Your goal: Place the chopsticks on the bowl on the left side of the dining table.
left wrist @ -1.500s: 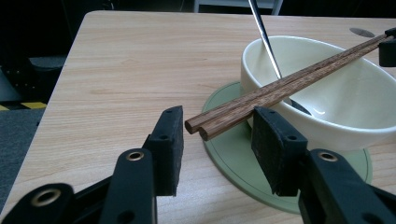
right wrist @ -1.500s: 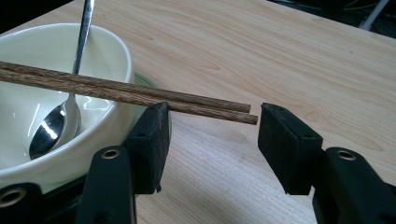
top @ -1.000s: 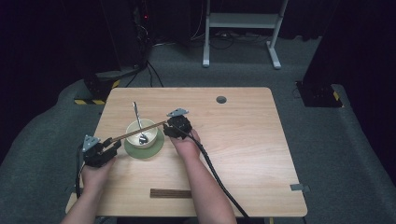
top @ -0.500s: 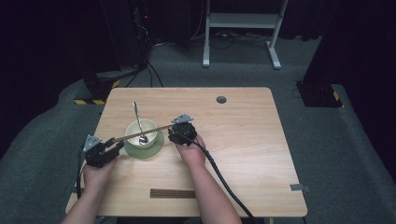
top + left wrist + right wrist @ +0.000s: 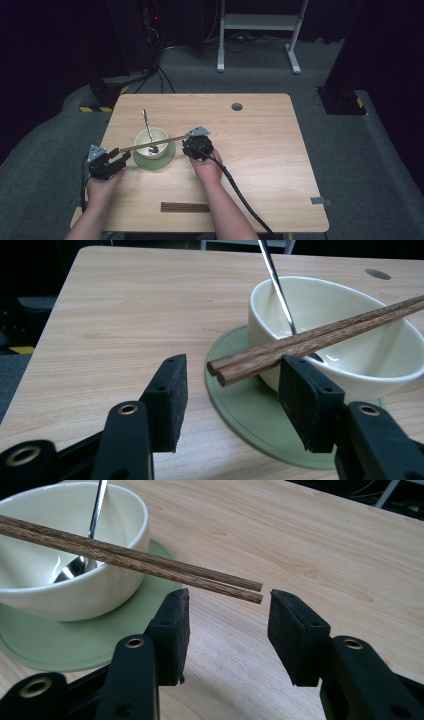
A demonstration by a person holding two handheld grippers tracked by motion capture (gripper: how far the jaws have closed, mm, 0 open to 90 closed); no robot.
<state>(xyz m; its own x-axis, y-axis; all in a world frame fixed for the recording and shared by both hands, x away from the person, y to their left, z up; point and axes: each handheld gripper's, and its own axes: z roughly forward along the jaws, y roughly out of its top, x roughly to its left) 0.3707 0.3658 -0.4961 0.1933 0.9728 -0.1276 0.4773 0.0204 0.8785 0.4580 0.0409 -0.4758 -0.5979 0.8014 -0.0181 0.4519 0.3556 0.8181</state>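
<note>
A pair of dark wooden chopsticks point(image 5: 155, 143) lies across the rim of a cream bowl point(image 5: 141, 141) that stands on a green saucer point(image 5: 167, 157). A metal spoon point(image 5: 146, 122) leans in the bowl. My left gripper point(image 5: 122, 156) is at the saucer's left. Its jaws have just been opening and flank the chopsticks' thick ends point(image 5: 220, 371) without pressing them. My right gripper point(image 5: 190, 142) is at the saucer's right. Its jaws have just been closing, and the thin tips point(image 5: 255, 592) sit between the pads point(image 5: 172, 625) with a gap on each side.
A dark wooden strip point(image 5: 185, 206) lies near the table's front edge. A round cable hole point(image 5: 236, 106) sits at the table's back. Bare light wood point(image 5: 260, 160) spreads to the right of my right hand, whose cable trails off the front edge.
My right hand has shifted slightly right and toward the front edge. The left hand has stayed where it was. The chopsticks still bridge the bowl.
</note>
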